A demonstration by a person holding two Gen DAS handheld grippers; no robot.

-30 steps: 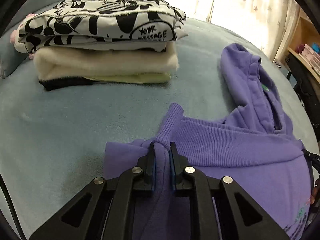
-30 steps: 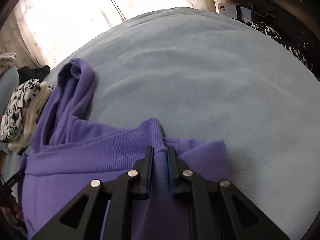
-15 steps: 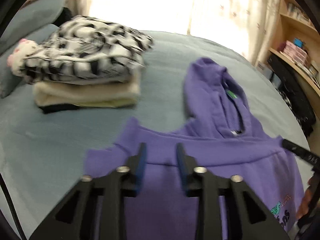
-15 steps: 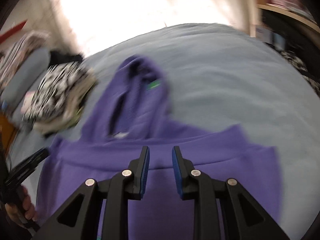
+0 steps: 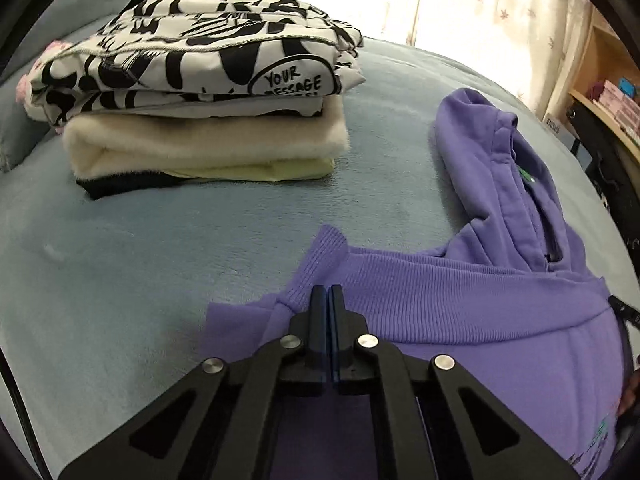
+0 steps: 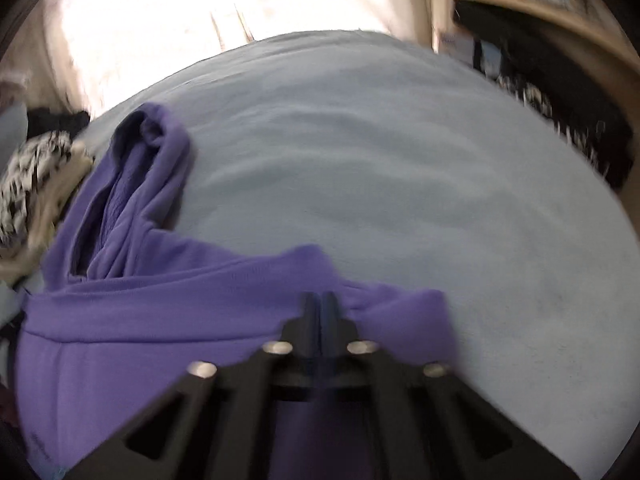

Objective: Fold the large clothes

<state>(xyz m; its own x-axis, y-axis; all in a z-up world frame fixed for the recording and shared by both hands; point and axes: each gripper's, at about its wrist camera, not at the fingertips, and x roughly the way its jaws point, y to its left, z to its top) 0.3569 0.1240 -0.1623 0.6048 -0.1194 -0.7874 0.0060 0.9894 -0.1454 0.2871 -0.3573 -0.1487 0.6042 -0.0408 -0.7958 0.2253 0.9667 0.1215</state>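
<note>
Both tongs, left and right, are closed empty over the hoodie's ribbed hem; its hood lies ahead along the bed.

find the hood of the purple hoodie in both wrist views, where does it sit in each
Left wrist view: the hood lies right of centre, stretching up from the ribbed hem.
Right wrist view: the hood lies at left, blurred.
Shared landmark: the stack of folded clothes, upper left in the left view, at the left edge in the right view.
</note>
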